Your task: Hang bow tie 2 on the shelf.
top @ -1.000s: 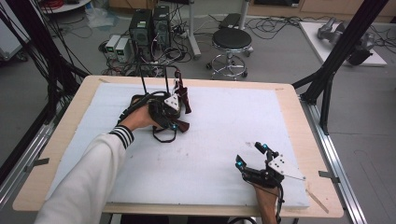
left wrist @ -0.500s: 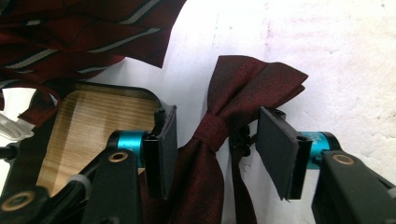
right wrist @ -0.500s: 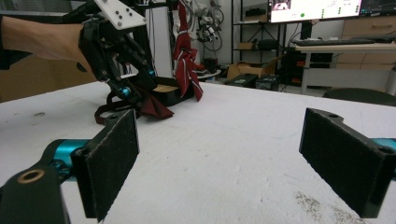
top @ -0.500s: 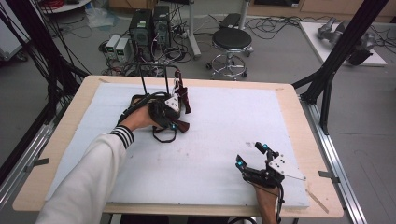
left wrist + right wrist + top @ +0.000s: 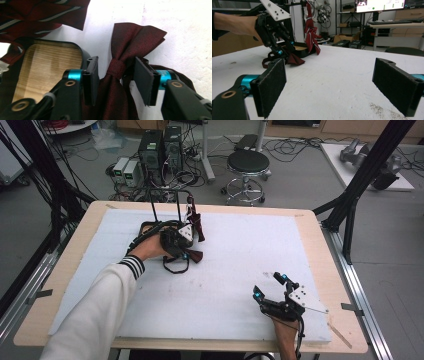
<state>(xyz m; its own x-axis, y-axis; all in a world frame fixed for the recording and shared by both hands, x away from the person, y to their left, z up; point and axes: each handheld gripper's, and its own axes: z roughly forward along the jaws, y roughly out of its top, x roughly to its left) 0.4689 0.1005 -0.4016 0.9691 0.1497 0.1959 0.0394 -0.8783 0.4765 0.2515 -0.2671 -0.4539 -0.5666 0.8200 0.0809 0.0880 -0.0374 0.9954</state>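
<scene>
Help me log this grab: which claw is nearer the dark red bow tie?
Left. The left claw straddles the dark red bow tie at its knot, jaws just closing in. The right claw sits open, far off near the table's front right.

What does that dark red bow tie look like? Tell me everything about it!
The bow tie is dark red, woven-looking cloth, pinched by a knot band in the middle with a wing fanning out above. It lies flat on the white table cover beside a black stand base. The left hand-held gripper straddles the knot; its jaws have been closing, pads not yet pressing.

dark-red bow tie (image 5: 120,67) flat on foam
</scene>
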